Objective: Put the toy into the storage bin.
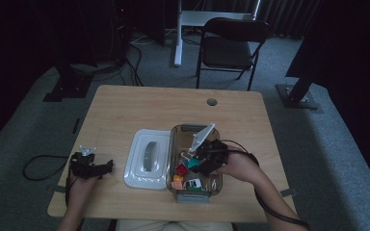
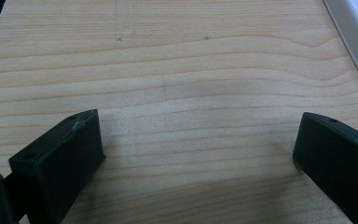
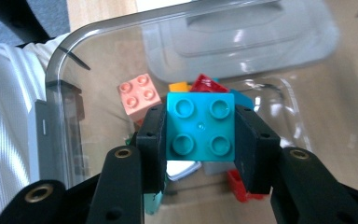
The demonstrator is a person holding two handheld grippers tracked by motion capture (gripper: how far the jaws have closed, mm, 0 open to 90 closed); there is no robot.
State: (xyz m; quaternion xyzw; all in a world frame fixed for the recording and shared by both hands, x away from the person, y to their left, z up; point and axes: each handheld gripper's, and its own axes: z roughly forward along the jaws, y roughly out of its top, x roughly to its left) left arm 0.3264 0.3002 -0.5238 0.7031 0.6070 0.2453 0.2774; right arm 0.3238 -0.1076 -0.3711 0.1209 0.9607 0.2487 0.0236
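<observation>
My right gripper (image 3: 200,135) is shut on a teal four-stud brick (image 3: 201,127), pads pressed to its two sides, held over the clear plastic bin (image 3: 63,70). Below it in the bin lie a pink brick (image 3: 139,95), a red one (image 3: 207,84), an orange one (image 3: 179,86) and others. From above, the right gripper (image 1: 197,161) hangs over the bin (image 1: 173,132), the teal brick (image 1: 192,164) at its tip. My left gripper (image 1: 108,166) rests on the table at the left. Its black jaws stand wide apart over bare wood, left gripper (image 2: 198,154) holding nothing.
The bin's white lid (image 1: 147,159) lies flat on the table just left of the bin; its edge (image 2: 354,32) shows at the far right of the left gripper view. A folding chair (image 1: 229,45) stands beyond the table's far edge.
</observation>
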